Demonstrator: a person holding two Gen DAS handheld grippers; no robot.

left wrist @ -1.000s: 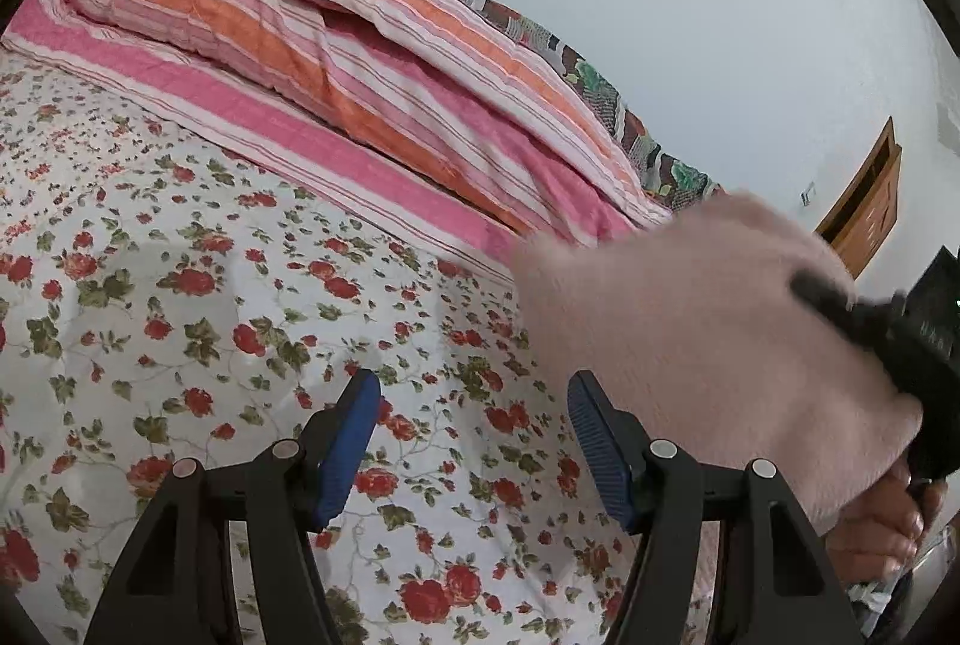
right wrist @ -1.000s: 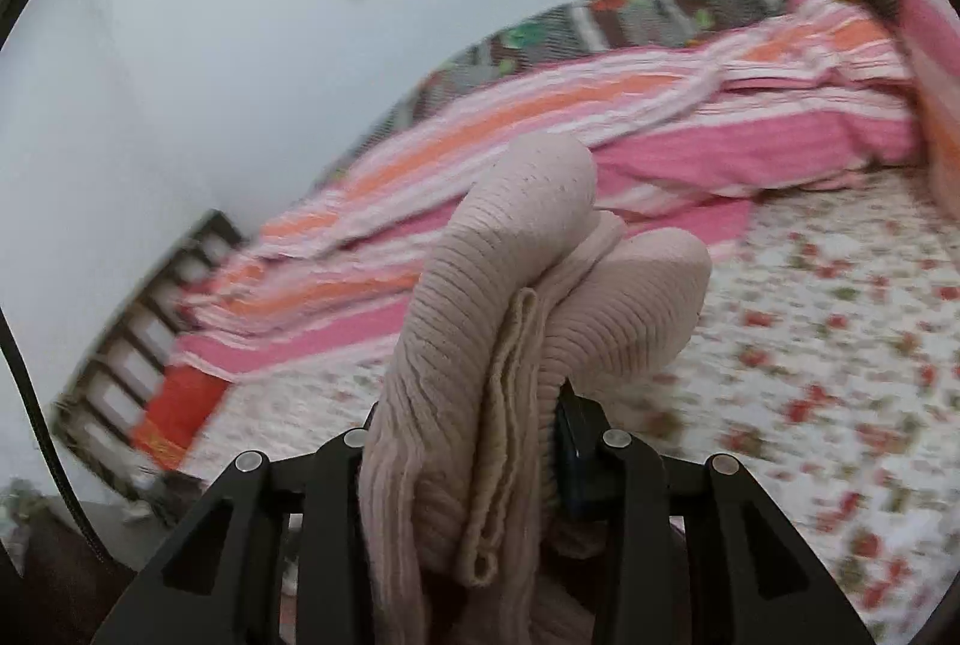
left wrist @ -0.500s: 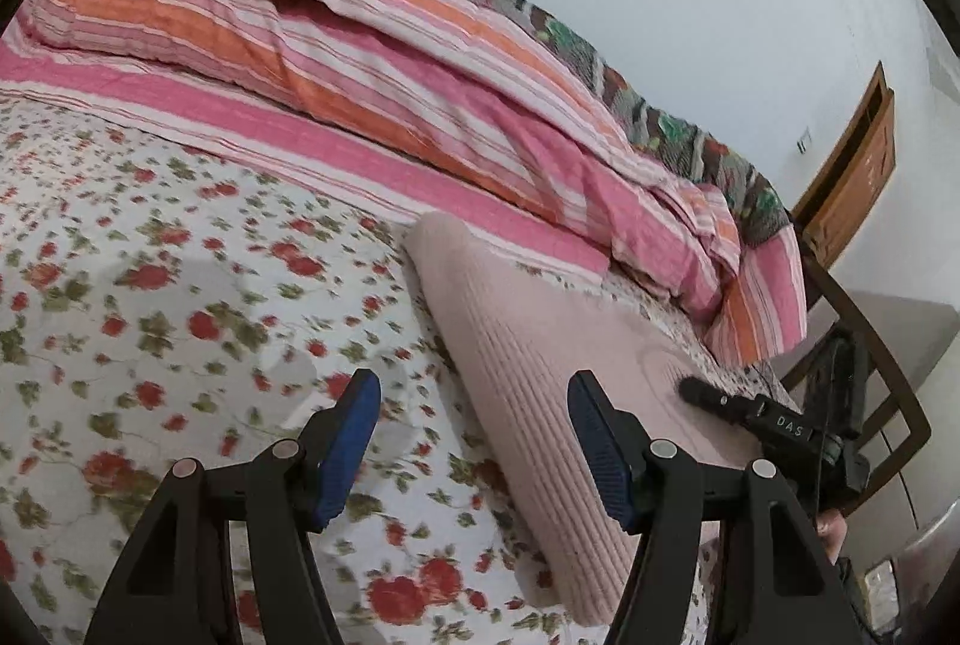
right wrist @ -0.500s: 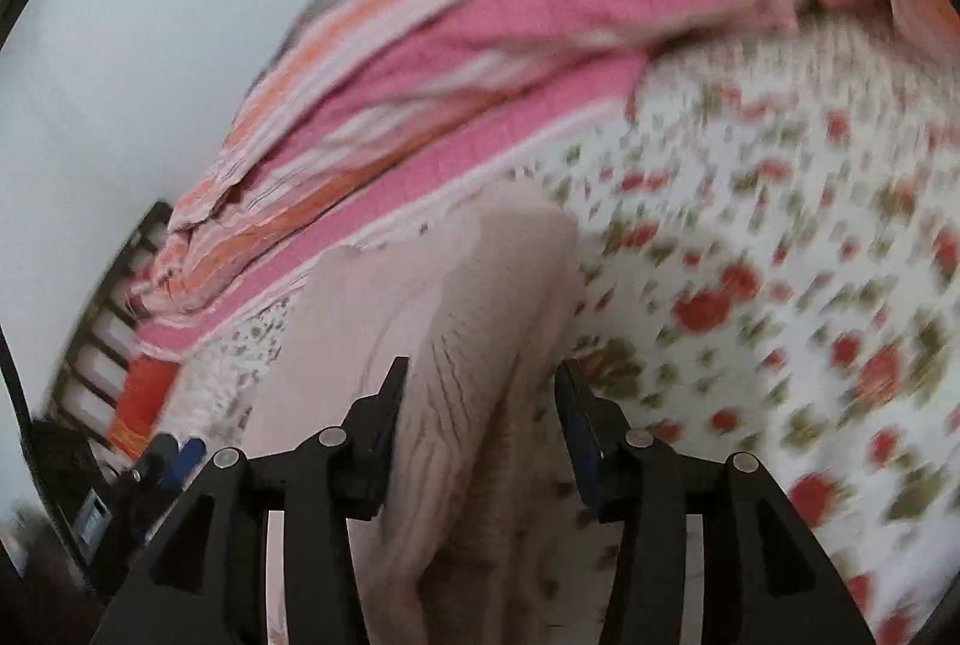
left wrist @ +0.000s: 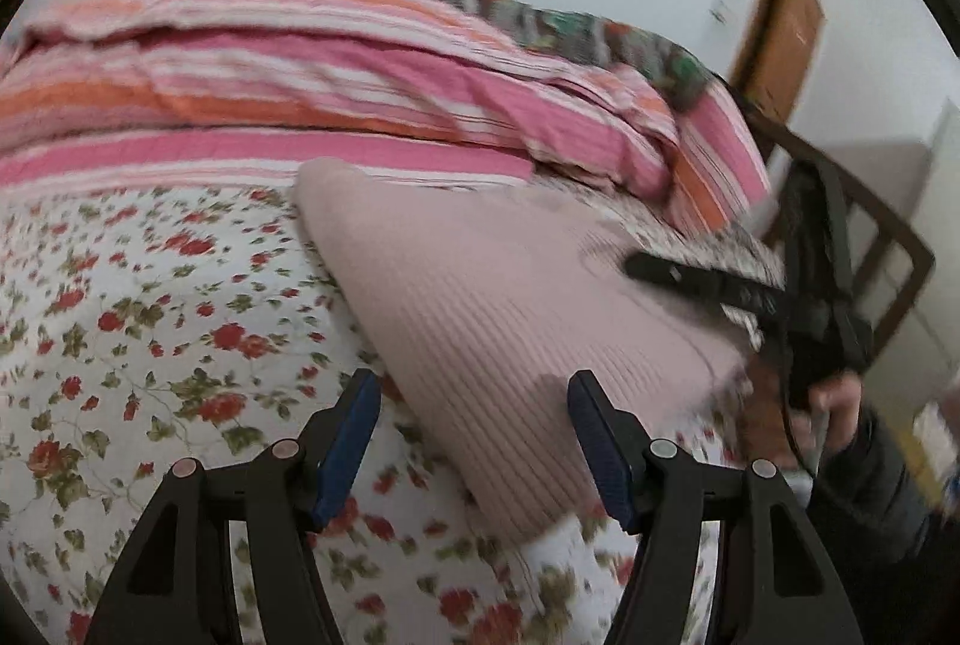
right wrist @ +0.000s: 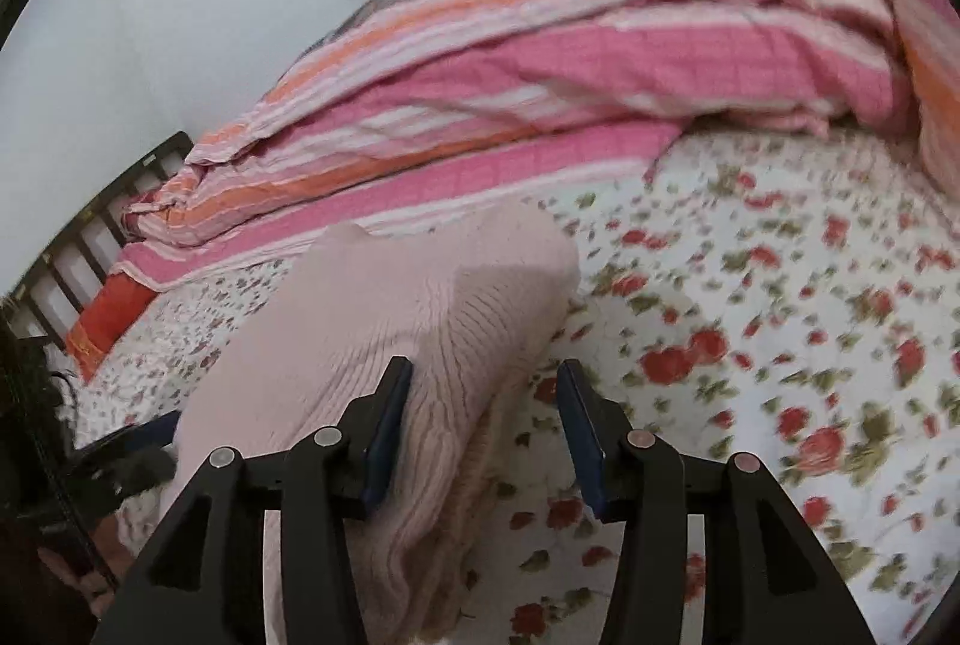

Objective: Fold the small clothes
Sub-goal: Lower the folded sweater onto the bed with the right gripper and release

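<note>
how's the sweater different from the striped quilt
The sweater is plain pale pink ribbed knit; the quilt has pink, orange and white stripes. The sweater is folded into a compact bundle lying mid-bed; the quilt is heaped, rumpled, along the far side. The quilt is far bigger. Both rest on the floral sheet.

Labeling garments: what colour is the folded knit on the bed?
Pale pink ribbed sweater, clearest in left wrist view.
</note>
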